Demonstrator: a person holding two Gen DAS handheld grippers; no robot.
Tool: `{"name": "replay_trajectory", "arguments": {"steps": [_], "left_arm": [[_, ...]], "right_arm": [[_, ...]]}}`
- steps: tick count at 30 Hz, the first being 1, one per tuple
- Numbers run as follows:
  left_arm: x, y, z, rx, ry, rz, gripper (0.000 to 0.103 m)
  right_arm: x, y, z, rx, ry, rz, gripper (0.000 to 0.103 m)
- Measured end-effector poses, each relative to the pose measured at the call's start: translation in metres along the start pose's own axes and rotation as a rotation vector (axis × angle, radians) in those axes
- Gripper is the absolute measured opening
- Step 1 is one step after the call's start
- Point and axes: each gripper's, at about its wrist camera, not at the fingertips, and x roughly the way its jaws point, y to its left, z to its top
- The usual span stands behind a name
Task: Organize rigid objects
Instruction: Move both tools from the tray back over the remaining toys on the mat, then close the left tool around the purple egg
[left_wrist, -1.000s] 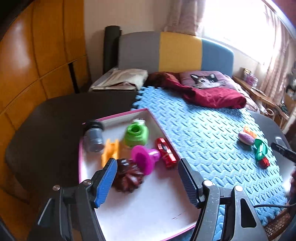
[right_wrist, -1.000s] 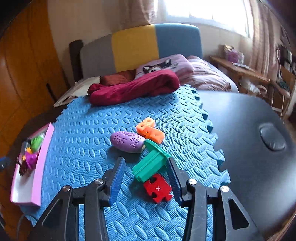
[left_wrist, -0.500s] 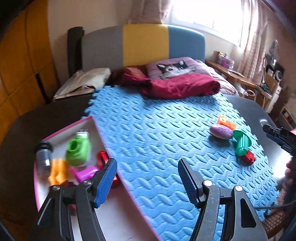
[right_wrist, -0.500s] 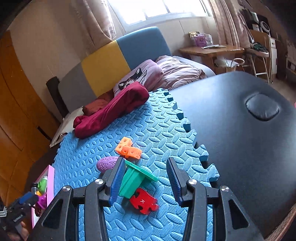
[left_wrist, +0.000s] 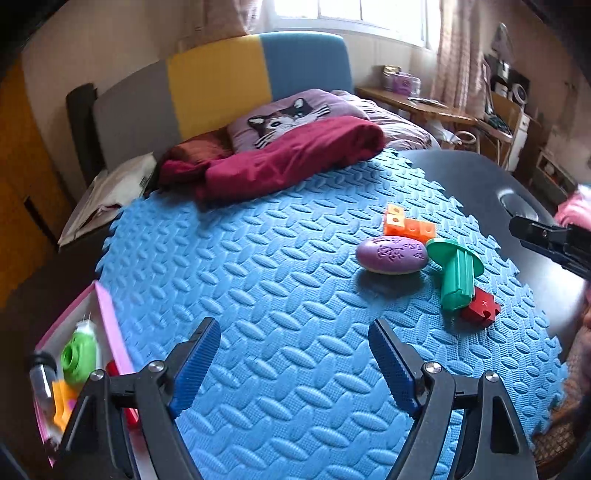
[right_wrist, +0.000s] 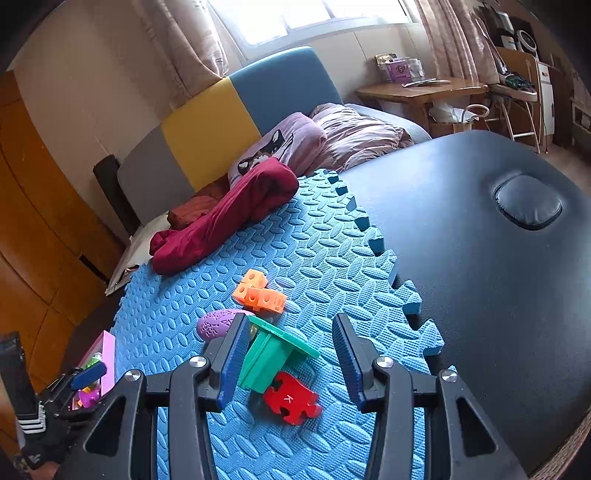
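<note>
Four toys (left_wrist: 391, 254) remain on our mat (left_wrist: 277, 280); several fill the tray (left_wrist: 110, 325); both grippers' jaws released, empty.

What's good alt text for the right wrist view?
The open right gripper hovers over a green toy and a red puzzle piece on a blue foam mat, with a purple oval and orange cubes behind.
</note>
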Motion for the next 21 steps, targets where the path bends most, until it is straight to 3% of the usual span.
{"name": "replay_trajectory", "arguments": {"steps": [9, 21], "left_arm": [[0.024, -0.036, 0.023, 0.182, -0.015, -0.045, 0.088], [0.070, -0.077, 0.045, 0.520, -0.003, -0.070, 0.090]], "right_arm": [[-0.001, -0.004, 0.001, 0.025, 0.005, 0.036, 0.047], [0.000, -0.010, 0.003, 0.067, 0.020, 0.079, 0.047]]}}
